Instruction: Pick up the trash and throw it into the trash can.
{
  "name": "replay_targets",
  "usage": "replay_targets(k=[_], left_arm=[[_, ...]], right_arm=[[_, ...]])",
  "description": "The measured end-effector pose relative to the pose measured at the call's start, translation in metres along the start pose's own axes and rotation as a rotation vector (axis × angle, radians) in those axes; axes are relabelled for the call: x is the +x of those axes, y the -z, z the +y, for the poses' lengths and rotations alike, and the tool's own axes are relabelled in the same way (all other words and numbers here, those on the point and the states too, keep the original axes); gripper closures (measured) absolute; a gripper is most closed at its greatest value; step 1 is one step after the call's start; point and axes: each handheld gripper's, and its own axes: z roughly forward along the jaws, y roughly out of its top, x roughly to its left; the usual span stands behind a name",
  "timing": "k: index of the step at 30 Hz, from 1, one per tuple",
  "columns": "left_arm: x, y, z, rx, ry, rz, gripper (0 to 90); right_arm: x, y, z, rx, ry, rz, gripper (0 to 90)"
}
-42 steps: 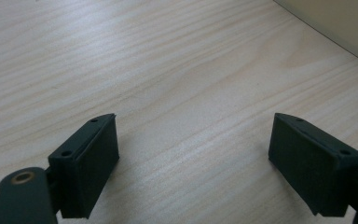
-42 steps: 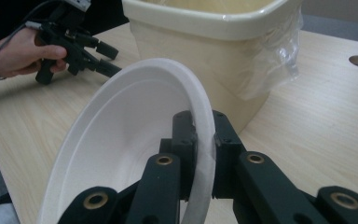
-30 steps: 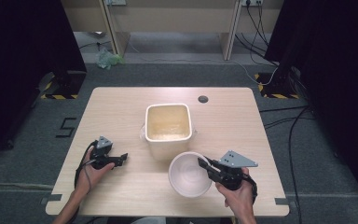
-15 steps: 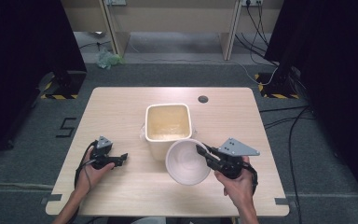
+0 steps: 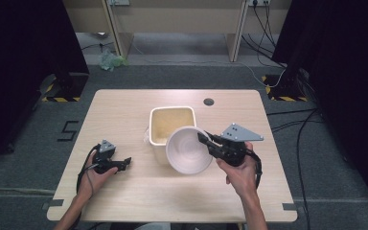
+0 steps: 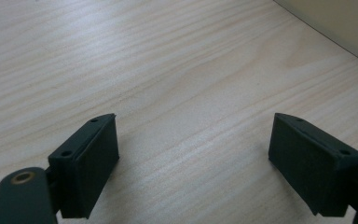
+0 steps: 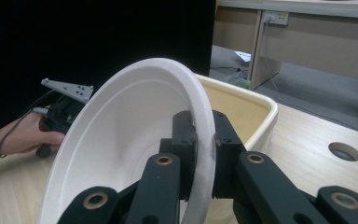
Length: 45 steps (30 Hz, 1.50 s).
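My right gripper [image 5: 204, 139] is shut on the rim of a white bowl [image 5: 187, 149], which it holds lifted and tilted over the front edge of a cream square bin [image 5: 171, 125]. In the right gripper view the jaws pinch the bowl [image 7: 121, 140] wall, with the bin [image 7: 242, 109] just behind it. My left gripper [image 5: 124, 162] rests low at the table's left front, open, with bare wood between its pads [image 6: 93, 158].
The wooden table [image 5: 124, 110] has a round cable hole [image 5: 209, 101] behind the bin. A corner of the bin [image 6: 335, 23] shows in the left gripper view. Desks, cables and dark partitions stand beyond the table.
My right gripper has lifted the bowl off the table, tipped it up and carried it back toward the bin. The left gripper has stayed put.
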Motion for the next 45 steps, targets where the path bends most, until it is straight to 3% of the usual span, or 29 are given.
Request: replay_targets(k=[23, 37, 45], left_arm=[[0.0, 0.0, 0.0, 0.0, 0.0, 0.0, 14.8], [0.0, 0.0, 0.0, -0.002, 0.0, -0.001, 14.7], [0.0, 0.0, 0.0, 0.0, -0.001, -0.003, 14.7]], right_arm=[[-0.024, -0.035, 0.039, 0.0, -0.032, -0.007, 83.2], [-0.034, -0.069, 0.045, 0.019, -0.051, -0.052, 83.1], [-0.035, -0.092, 0.044, 0.058, -0.042, -0.081, 83.0]])
